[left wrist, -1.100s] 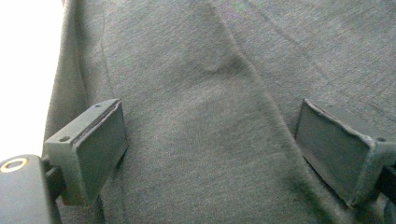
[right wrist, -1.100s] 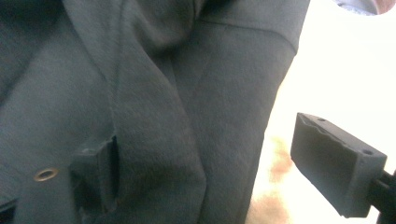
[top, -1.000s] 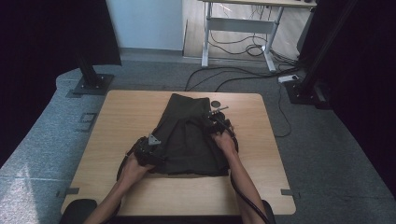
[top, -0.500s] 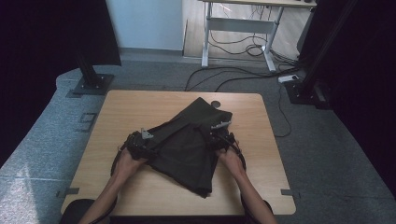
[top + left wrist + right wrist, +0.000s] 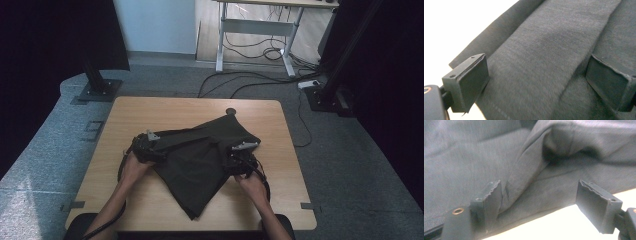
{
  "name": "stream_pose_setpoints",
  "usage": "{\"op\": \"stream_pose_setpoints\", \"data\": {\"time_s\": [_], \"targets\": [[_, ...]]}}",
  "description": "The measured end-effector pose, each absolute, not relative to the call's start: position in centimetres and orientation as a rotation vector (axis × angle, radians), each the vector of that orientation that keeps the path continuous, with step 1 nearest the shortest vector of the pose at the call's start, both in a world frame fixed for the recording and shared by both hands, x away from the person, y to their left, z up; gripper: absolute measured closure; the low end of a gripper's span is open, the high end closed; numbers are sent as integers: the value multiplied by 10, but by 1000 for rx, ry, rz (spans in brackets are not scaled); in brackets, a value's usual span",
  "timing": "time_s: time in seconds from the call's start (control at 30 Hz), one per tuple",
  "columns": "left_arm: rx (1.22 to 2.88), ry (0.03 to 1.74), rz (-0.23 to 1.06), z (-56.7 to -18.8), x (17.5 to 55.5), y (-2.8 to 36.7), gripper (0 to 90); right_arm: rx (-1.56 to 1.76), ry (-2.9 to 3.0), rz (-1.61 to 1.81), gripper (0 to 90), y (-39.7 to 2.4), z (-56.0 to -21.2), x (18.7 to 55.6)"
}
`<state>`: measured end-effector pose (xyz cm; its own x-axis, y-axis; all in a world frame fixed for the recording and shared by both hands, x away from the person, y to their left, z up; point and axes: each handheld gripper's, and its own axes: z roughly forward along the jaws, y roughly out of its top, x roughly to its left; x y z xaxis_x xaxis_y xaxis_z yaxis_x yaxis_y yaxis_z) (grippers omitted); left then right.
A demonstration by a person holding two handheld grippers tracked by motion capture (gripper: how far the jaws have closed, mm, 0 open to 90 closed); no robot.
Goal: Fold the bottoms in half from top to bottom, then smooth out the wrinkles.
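We're mid-rotate on the dark cloth [image 5: 200, 160], sprawled across the desk [image 5: 150, 107]. Left claw [image 5: 145, 147] and right claw [image 5: 243, 159] both gape, cloth between unpinched. Next: flatten that right-side bunch.

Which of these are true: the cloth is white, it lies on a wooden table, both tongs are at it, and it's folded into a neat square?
1. The cloth is white. False: it is dark grey.
2. It lies on a wooden table. True.
3. The left tongs and right tongs are both at the cloth. True.
4. It is folded into a neat square. False: it lies skewed and rumpled, one corner pointing toward the person.
5. The right tongs are clamped tight. False: their jaws stand apart.
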<state>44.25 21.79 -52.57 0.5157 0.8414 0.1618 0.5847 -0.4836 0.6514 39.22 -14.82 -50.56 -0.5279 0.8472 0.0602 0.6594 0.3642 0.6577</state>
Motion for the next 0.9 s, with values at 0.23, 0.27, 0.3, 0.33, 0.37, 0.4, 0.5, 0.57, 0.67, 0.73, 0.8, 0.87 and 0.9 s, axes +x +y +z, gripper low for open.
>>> {"op": "stream_pose_setpoints", "data": {"time_s": [0.23, 0.27, 0.3, 0.33, 0.37, 0.4, 0.5, 0.57, 0.67, 0.73, 0.8, 0.87, 0.9], "targets": [[2164, 1148, 614, -503, 417, 214, 33, 1262, 2322, 982, 209, -151, -471, 421], [2161, 1144, 614, -502, 413, 213, 32, 1252, 2318, 992, 207, -149, -466, 426], [2162, 1142, 605, -502, 408, 210, 32, 1244, 2313, 991, 201, -148, -462, 432], [2165, 1140, 599, -503, 405, 208, 31, 1233, 2313, 986, 199, -145, -459, 441], [2178, 1137, 591, -505, 400, 205, 30, 1227, 2312, 982, 197, -144, -459, 447], [2190, 1132, 586, -508, 396, 202, 26, 1228, 2307, 976, 193, -142, -459, 455], [2233, 1127, 581, -517, 385, 193, 15, 1255, 2310, 945, 188, -137, -467, 481], [2250, 1128, 578, -523, 381, 191, 16, 1279, 2309, 926, 188, -135, -475, 497], [2290, 1133, 609, -533, 380, 187, 10, 1304, 2300, 902, 190, -134, -487, 514], [2293, 1135, 627, -535, 381, 187, 6, 1313, 2296, 865, 193, -135, -498, 522], [2295, 1142, 649, -535, 383, 189, 5, 1299, 2326, 767, 213, -137, -514, 524], [2291, 1146, 660, -536, 387, 192, 5, 1289, 2346, 737, 228, -139, -525, 521], [2285, 1156, 656, -536, 389, 195, 5, 1342, 2321, 814, 254, -145, -530, 516]]}}
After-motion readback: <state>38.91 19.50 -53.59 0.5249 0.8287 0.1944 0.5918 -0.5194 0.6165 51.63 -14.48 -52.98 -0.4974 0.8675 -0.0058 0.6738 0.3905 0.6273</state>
